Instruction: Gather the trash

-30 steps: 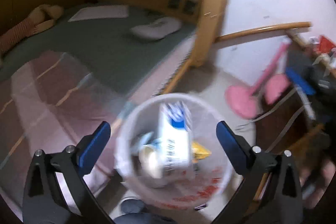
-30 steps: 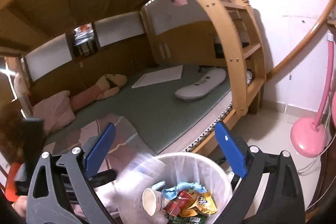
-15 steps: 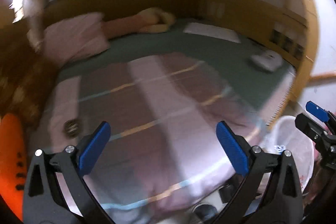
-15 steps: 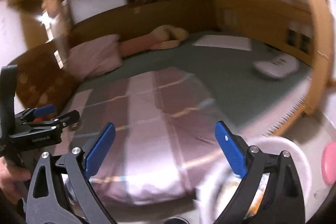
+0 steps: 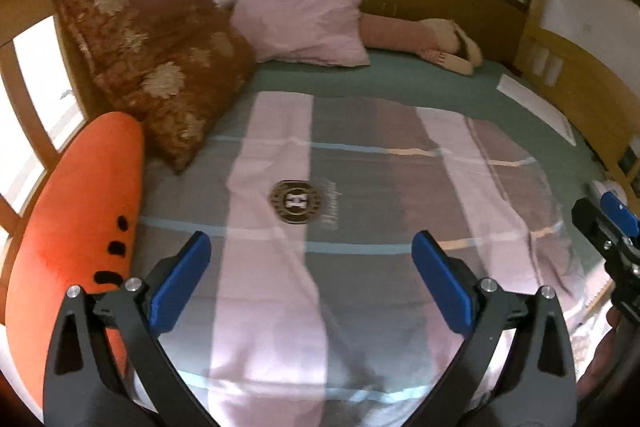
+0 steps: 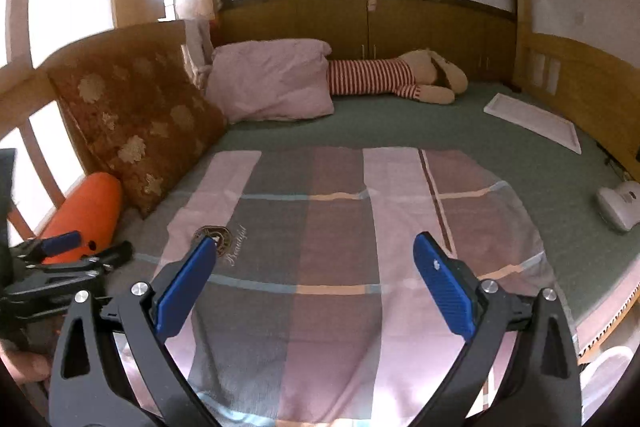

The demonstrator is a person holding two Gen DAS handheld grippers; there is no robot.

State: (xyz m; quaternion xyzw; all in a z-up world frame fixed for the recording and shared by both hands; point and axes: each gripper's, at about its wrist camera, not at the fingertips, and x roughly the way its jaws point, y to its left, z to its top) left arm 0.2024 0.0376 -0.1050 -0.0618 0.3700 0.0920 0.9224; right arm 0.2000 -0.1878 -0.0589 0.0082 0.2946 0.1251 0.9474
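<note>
**Q:** ok so where are the claws and what are they doing?

**A:** Both hang over the striped blanket [image 6: 340,247], which I'll use as the anchor. The left gripper [image 5: 310,269] has its blue pads spread wide with nothing between them, pointed at the blanket's round crest logo [image 5: 295,202]. The right gripper [image 6: 316,277] is the same deal: pads wide apart, empty, above the blanket's near half.

**Q:** and the trash?

**A:** No loose trash showing on the blanket. Only a pale curved rim [image 6: 606,367], maybe the bin, peeks in past the blanket's near right corner, off the bed edge; can't tell for sure.

**Q:** what else is around it?

**A:** Left of the blanket sit an orange carrot-shaped plush [image 5: 76,227] and a brown floral cushion [image 5: 160,67]. Beyond its far edge is a pink pillow [image 6: 272,83], with a striped stuffed dog [image 6: 400,77] lying just beside it. To the blanket's right, on the green mattress [image 6: 500,139], are a flat white board [image 6: 532,121] and a white handheld appliance [image 6: 618,203].
</note>
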